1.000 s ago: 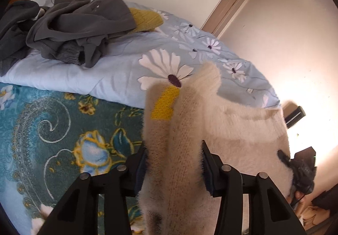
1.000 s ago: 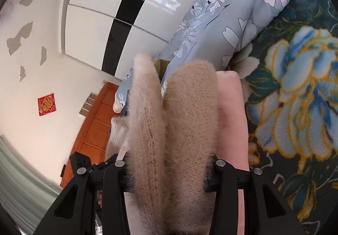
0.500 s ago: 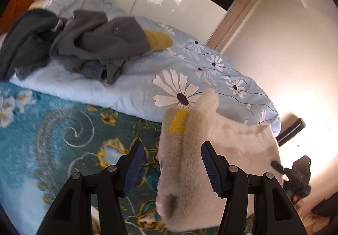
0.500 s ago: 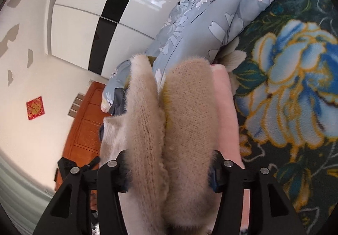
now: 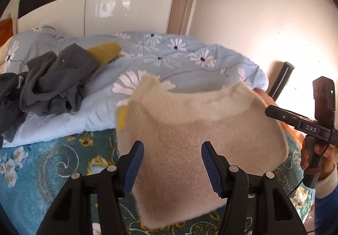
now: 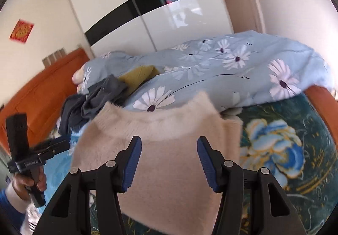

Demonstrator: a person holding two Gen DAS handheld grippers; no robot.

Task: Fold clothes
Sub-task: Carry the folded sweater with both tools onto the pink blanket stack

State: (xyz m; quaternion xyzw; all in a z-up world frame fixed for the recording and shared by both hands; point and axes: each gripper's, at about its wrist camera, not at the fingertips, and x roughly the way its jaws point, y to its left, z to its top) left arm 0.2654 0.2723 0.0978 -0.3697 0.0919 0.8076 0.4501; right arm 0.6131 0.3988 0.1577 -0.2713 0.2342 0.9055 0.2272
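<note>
A fluffy cream sweater, folded, lies on the teal flowered bedspread; it also shows in the right wrist view. My left gripper is open, its jaws spread above the sweater's near part and holding nothing. My right gripper is open too, above the sweater from the other side. The right gripper's body shows at the right of the left wrist view, the left gripper's body at the left of the right wrist view.
A pale blue daisy duvet is bunched behind the sweater. Dark grey clothes and a mustard garment lie on it at the left. A white wardrobe stands behind, an orange headboard at the left.
Both grippers have opened and let go of the cream sweater, which now lies flat on the bedspread. Both have pulled back and levelled out.
</note>
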